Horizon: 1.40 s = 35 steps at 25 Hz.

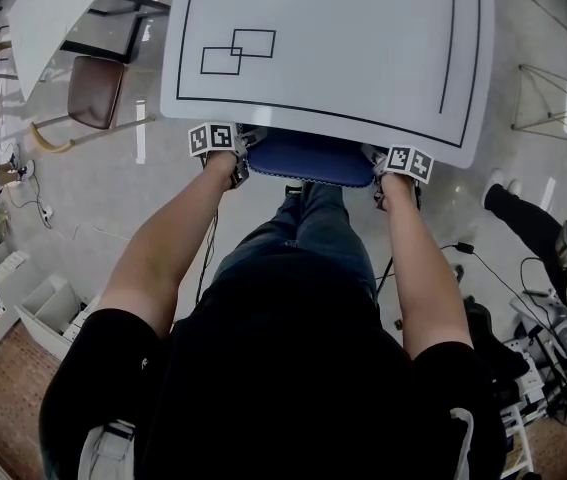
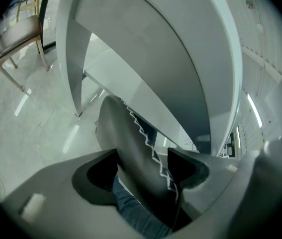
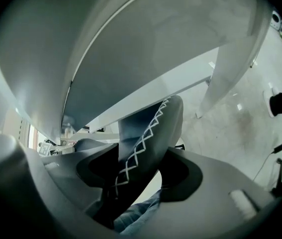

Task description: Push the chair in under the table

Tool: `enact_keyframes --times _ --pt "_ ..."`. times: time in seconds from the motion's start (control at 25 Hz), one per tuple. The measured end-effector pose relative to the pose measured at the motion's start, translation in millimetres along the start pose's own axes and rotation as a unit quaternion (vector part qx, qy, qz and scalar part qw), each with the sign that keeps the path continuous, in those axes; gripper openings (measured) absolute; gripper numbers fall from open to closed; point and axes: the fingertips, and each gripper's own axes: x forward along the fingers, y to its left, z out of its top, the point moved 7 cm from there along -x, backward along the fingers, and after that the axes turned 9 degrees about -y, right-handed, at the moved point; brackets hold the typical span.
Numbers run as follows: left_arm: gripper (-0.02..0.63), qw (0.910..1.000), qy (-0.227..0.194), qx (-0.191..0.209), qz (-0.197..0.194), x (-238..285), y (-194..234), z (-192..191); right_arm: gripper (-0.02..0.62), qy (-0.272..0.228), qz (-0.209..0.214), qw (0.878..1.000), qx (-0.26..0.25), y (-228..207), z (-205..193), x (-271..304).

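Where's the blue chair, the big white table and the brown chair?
blue chair (image 1: 308, 158): head view, on the blue part sticking out from the table's edge.
white table (image 1: 353, 48): head view, on the bare tabletop.
brown chair (image 1: 96, 90): head view, on its brown seat.

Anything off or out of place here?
Nothing stands out. The blue chair sits square at the near edge of the white table, its backrest between the left tongs and the right tongs. No tilt, spill or damage visible.
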Motion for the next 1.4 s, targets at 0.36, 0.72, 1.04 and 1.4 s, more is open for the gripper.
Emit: enact_keyframes --times 0.36,0.72,1.04,1.4 --pt "0.431 0.9995 -0.004 0.022 -0.024 -21 -10 -1 0.293 -0.026 0.000 1.000 0.014 5 -3 -18" --pt "0.430 0.9967 -0.010 0.065 -0.049 -52 -27 -4 0.286 -0.043 0.005 0.999 -0.013 15 -10 -60" --pt "0.425 0.9885 -0.031 0.121 -0.084 -91 -50 -4 0.282 -0.044 0.010 0.995 -0.094 41 -22 -95" --pt "0.417 0.9675 -0.107 0.179 -0.142 -154 -108 15 0.282 -0.122 0.038 0.973 -0.194 98 -4 -168"
